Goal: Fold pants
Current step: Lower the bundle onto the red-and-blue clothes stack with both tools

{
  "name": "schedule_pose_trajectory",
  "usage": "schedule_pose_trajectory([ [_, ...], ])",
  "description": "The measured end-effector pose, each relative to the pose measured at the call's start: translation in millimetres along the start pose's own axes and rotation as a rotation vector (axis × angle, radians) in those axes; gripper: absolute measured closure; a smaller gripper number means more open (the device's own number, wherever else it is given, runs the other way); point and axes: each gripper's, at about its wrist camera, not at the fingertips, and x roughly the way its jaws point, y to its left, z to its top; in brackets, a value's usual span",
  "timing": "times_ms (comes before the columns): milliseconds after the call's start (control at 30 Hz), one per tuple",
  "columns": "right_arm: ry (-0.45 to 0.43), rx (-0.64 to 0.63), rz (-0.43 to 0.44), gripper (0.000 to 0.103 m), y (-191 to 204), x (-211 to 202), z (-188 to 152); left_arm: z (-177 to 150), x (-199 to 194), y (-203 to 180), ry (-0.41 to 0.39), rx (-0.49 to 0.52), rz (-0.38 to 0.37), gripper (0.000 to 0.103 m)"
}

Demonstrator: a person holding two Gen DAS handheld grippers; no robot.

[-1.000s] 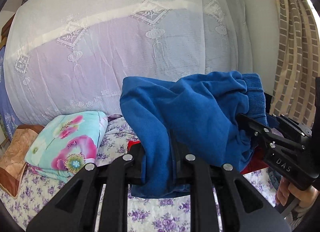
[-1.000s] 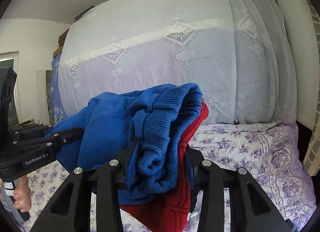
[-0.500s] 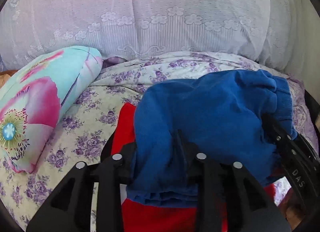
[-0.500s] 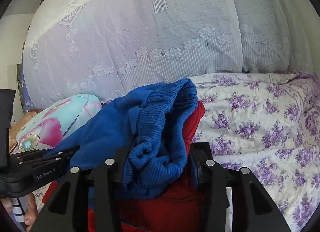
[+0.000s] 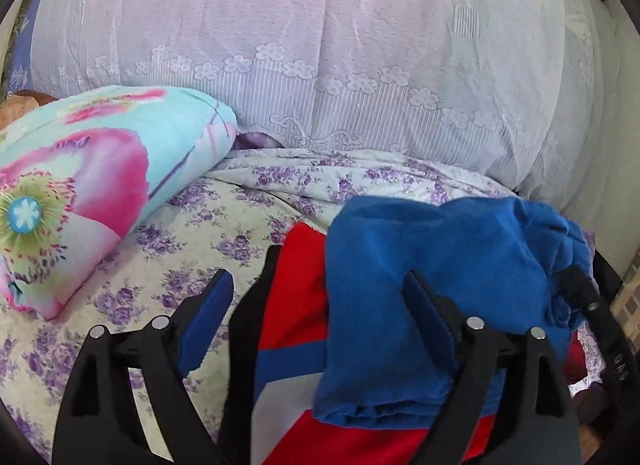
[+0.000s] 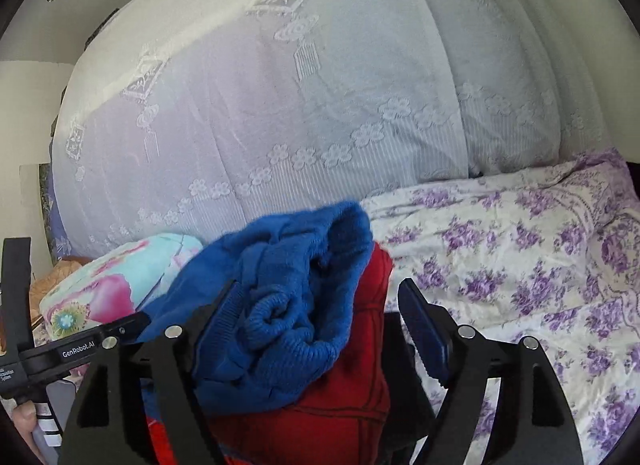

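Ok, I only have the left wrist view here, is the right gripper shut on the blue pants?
Observer: No, the right gripper is open. The blue pants lie bunched between its fingers, with the ribbed waistband rolled up.
Operator: What's under them on that side?
Observer: A red garment with thin dark lines across it. To its right there is only the flowered sheet.

Floral bedsheet [image 6: 520, 249], lace-covered bedding pile [image 5: 320, 45]
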Motion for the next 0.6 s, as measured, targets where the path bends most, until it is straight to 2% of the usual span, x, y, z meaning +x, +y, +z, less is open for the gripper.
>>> schedule_pose_trajectory([
  [67, -0.075, -0.024, -0.01, 0.023, 6, -21, 10, 6, -18, -3, -0.049, 0.023, 0.005, 0.02],
  [133, -0.162, -0.053, -0.003, 0.028, 16, -43, 20, 12, -38, -11, -0.105, 0.05, -0.003, 0.02],
  [200, -0.193, -0.07, 0.064, 0.056, 26, -55, 27, 15, -51, -20, -0.124, 0.066, -0.041, 0.019],
  [233, -0.153, -0.088, 0.1, 0.07, 32, -51, 29, 15, -51, -27, -0.103, 0.088, -0.074, 0.019],
  [267, -0.095, -0.105, 0.116, 0.077, 37, -42, 28, 13, -47, -34, -0.071, 0.12, -0.099, 0.019],
  [300, -0.016, -0.111, 0.113, 0.09, 39, -28, 22, 8, -40, -40, -0.047, 0.144, -0.098, 0.019],
  [367, 0.115, -0.076, 0.048, 0.096, 29, 4, 5, -6, -18, -47, 0.009, 0.181, -0.041, 0.019],
  [400, 0.149, -0.063, 0.014, 0.096, 20, 17, -5, -12, -2, -49, 0.064, 0.193, -0.034, 0.017],
  [433, 0.154, -0.08, -0.026, 0.096, 14, 23, -12, -19, 10, -47, 0.11, 0.191, -0.055, 0.017],
  [467, 0.161, -0.093, -0.058, 0.096, 9, 27, -16, -23, 19, -43, 0.129, 0.156, -0.102, 0.014],
  [500, 0.161, -0.078, -0.054, 0.096, 5, 27, -16, -25, 22, -39, 0.127, 0.118, -0.109, 0.008],
  [600, 0.161, -0.07, -0.036, 0.096, 5, 24, -14, -23, 17, -42, 0.107, 0.157, -0.069, 0.008],
])
